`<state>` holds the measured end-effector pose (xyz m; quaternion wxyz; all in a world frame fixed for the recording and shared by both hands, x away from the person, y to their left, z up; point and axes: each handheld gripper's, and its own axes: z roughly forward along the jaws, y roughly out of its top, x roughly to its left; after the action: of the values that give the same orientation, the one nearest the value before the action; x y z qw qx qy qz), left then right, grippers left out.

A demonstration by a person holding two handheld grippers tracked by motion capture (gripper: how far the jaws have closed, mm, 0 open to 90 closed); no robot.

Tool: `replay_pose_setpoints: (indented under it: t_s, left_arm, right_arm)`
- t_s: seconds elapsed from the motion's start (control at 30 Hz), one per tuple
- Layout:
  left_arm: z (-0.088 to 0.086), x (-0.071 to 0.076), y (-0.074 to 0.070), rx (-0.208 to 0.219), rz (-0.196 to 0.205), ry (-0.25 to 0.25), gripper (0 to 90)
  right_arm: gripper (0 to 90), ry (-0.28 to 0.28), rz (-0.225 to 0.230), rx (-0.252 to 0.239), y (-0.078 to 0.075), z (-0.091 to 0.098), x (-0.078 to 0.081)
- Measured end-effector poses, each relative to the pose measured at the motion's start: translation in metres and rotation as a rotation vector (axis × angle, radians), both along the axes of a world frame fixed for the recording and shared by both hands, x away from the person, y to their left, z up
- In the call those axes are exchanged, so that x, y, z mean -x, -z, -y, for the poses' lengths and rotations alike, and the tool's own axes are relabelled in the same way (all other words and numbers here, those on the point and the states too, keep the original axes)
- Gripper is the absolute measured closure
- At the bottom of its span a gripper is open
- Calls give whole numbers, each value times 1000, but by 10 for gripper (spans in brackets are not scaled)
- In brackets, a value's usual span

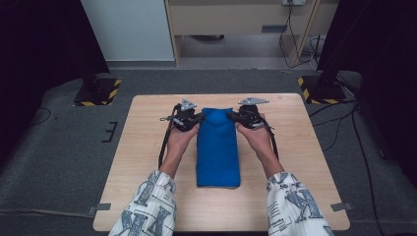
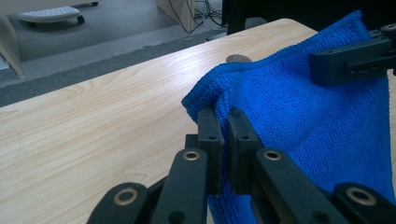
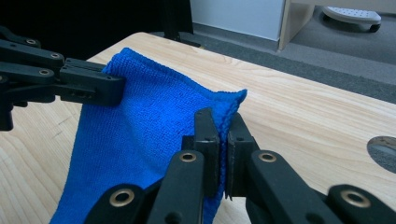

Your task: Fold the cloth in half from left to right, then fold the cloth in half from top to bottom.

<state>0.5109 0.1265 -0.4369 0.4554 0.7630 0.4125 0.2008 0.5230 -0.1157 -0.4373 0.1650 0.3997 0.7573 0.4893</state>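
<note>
A blue cloth (image 1: pixel 218 150) lies lengthwise down the middle of the wooden surface (image 1: pixel 142 162), folded into a long strip, near end toward the person. Its far end is lifted off the wood — each far corner is pinched by one pair of tongs. Left tongs (image 1: pixel 198 118) are clamped on the left far corner; in the left gripper view the two black jaws sit nearly together w/ the cloth edge (image 2: pixel 299 116) squeezed between them. Right tongs (image 1: pixel 231 116) grip the right far corner the same way — in the right gripper view the towel's hem (image 3: pixel 154 121) is caught in the narrow gap. Between the two grips the cloth's top edge sags a little. Both forearms come in from the near side in patterned sleeves (image 1: pixel 147 206), approx. level w/ each other, one either side of the strip.
</note>
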Motion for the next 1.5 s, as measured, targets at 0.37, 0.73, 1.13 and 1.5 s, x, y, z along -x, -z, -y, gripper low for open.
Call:
replay_pose_setpoints:
  t_s: [0.37, 0.73, 1.13, 1.5]
  left_arm:
    - [5, -1, 3, -7, -4, 10, 857]
    - [2, 4, 5, -14, 3, 21, 857]
    - [0, 13, 5, 0, 16, 30, 857]
    - [-1, 28, 9, -7, 18, 50, 857]
  right_arm:
    - [863, 3, -7, 7, 4, 5, -2]
    - [862, -11, -7, -1, 11, 5, 3]
    - [858, -31, 5, -12, 12, 7, 11]
    - [858, -47, 5, -10, 19, 9, 24]
